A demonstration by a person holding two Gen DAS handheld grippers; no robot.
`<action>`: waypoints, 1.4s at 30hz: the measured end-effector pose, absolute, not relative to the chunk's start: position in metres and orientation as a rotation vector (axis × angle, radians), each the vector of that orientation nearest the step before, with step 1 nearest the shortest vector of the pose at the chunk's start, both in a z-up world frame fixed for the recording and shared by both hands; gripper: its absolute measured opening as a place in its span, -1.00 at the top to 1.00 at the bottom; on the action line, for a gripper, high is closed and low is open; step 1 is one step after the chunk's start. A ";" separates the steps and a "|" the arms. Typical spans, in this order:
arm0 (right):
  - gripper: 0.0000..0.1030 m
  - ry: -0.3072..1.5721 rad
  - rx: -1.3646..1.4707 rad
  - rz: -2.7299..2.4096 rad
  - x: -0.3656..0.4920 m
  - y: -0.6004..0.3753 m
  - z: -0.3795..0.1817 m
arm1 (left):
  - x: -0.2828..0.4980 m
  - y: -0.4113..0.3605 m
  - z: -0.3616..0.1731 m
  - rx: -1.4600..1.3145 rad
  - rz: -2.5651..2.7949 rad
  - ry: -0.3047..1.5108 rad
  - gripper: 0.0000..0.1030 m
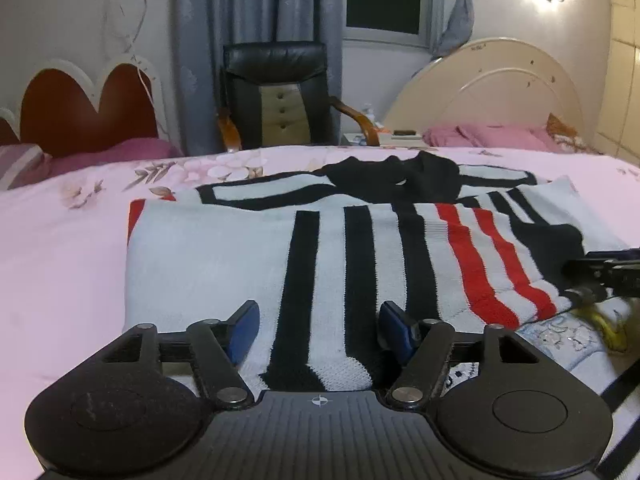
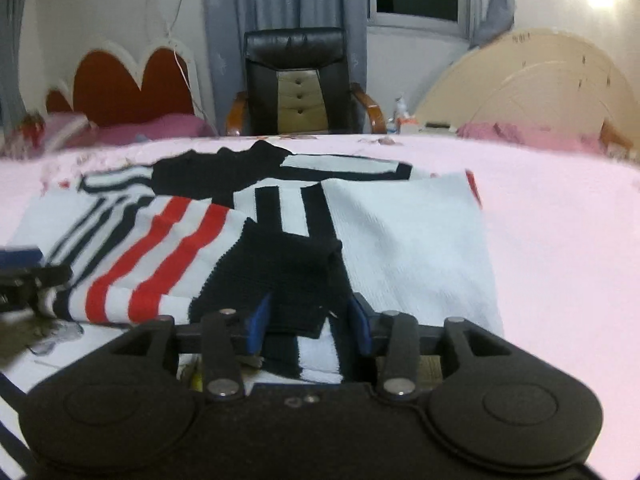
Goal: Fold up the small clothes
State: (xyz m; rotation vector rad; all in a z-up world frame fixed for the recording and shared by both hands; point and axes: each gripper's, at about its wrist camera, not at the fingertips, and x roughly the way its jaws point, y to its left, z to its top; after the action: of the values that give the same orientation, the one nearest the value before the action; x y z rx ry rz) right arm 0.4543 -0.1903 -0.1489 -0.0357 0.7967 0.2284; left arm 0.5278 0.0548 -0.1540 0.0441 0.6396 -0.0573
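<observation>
Knitted striped sweater (image 1: 224,264) lies part-folded on the bed (image 1: 60,264).
Left claw (image 1: 318,326) and right claw (image 2: 308,322) both released over its near hem; final folds remain, I'd say.

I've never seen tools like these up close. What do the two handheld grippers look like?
Both look alike. The left gripper and the right gripper each have a matte black body with a ribbed middle, two round discs at the sides, black linkage bars with silver pivot pins, and two blue finger pads. The left one has a small white crosshair mark. No cables, hands or sleeves show.
</observation>
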 end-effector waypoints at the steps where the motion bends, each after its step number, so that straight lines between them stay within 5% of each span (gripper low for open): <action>1: 0.20 0.795 -0.030 0.234 0.455 -0.191 -0.149 | 0.529 0.052 -0.153 0.041 -0.040 0.643 -0.32; 4: 0.40 0.766 0.010 0.231 0.451 -0.192 -0.136 | 0.522 0.041 -0.144 0.059 -0.031 0.620 -0.31; 9: 0.45 0.793 -0.004 0.275 0.454 -0.192 -0.140 | 0.520 0.029 -0.154 0.070 0.000 0.647 -0.32; 13: 0.40 0.792 -0.040 0.324 0.457 -0.195 -0.150 | 0.522 0.028 -0.152 0.080 0.036 0.661 -0.49; 31: 0.30 0.815 0.164 0.273 0.348 -0.314 -0.114 | 0.371 0.045 -0.146 0.113 0.129 0.720 -0.49; 42: 0.29 0.852 0.130 0.206 0.274 -0.306 -0.101 | 0.332 0.046 -0.138 0.099 0.083 0.696 -0.49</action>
State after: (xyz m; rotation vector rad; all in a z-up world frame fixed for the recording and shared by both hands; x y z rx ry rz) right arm 0.2735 -0.3059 -0.1012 0.1298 0.8521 0.2058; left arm 0.3324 0.0459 -0.1378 0.0992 0.6957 0.0832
